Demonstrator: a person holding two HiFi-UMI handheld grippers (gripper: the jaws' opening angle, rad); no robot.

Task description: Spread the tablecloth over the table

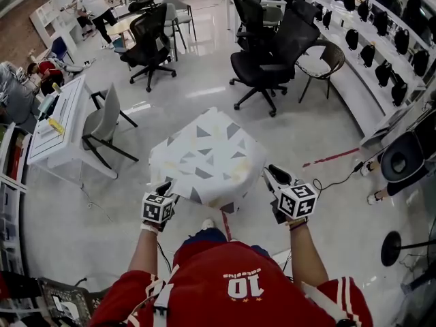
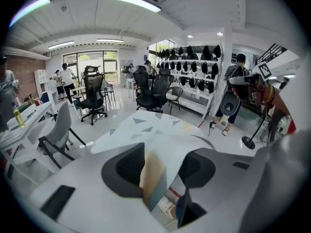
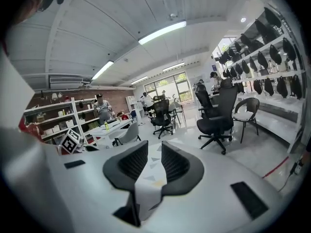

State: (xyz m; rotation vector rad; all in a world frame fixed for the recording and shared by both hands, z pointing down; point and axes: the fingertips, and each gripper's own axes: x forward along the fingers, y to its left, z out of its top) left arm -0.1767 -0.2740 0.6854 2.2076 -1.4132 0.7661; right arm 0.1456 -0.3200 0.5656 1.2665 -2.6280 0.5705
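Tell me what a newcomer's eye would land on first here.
The white tablecloth with grey triangles fills the middle of the head view. The left gripper and right gripper sit at its near corners. The right one pinches the cloth, while the left one's jaws stand apart with cloth between them. Beyond it stand black office chairs.

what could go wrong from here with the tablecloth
1. The left gripper has its jaws apart, with the tablecloth edge loose between them. That corner may slip out and land crooked or bunched.
2. The right gripper is shut on its corner. Any pull from that side alone could drag the cloth off centre.
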